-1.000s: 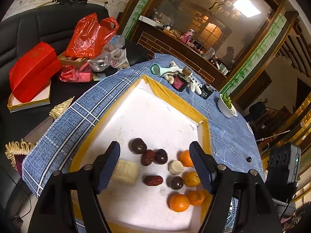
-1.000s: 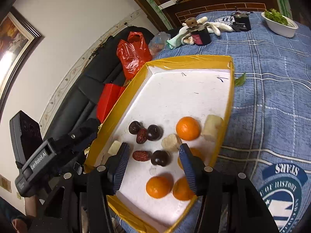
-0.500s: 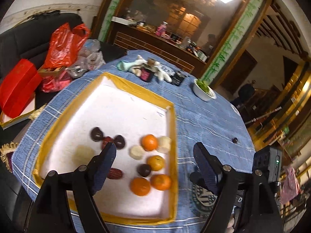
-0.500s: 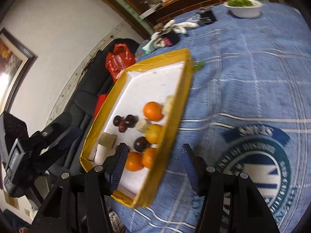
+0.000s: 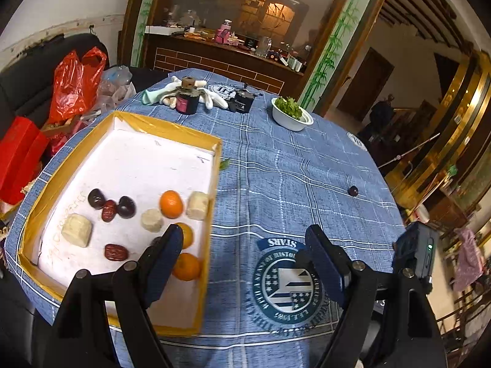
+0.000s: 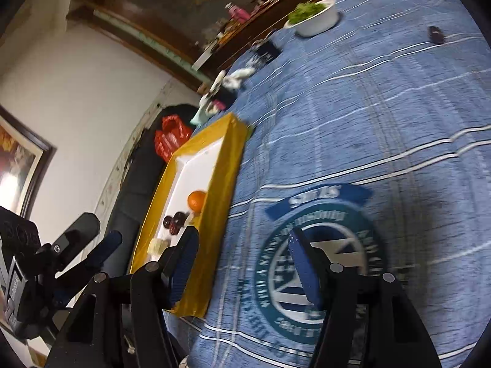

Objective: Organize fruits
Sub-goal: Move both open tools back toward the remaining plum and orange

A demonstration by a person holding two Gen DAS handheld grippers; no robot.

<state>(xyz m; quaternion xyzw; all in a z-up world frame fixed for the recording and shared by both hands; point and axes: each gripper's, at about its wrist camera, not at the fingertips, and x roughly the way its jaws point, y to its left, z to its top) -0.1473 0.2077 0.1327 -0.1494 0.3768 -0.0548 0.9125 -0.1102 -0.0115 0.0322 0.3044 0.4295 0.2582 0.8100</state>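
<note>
A yellow-rimmed white tray (image 5: pixel 218 165) on the blue tablecloth holds oranges (image 5: pixel 171 203), dark plums (image 5: pixel 126 206), red dates (image 5: pixel 115 252) and pale fruit pieces (image 5: pixel 76 230). One dark plum (image 5: pixel 353 190) lies alone on the cloth at the right; it also shows in the right wrist view (image 6: pixel 436 34). My left gripper (image 5: pixel 245 260) is open and empty, over the tray's right edge and the cloth's round emblem. My right gripper (image 6: pixel 242 260) is open and empty, low over the emblem (image 6: pixel 322 263), right of the tray (image 6: pixel 227 165).
A white bowl of greens (image 5: pixel 291 114), a dark jar (image 5: pixel 187 99), white gloves and a small black box (image 5: pixel 242 101) stand at the table's far side. Red bags (image 5: pixel 73 82) and boxes lie on the black sofa at the left.
Both grippers have swung right, from over the tray's fruit to over the blue cloth and its emblem. The lone plum has come into view. Both stay open and empty.
</note>
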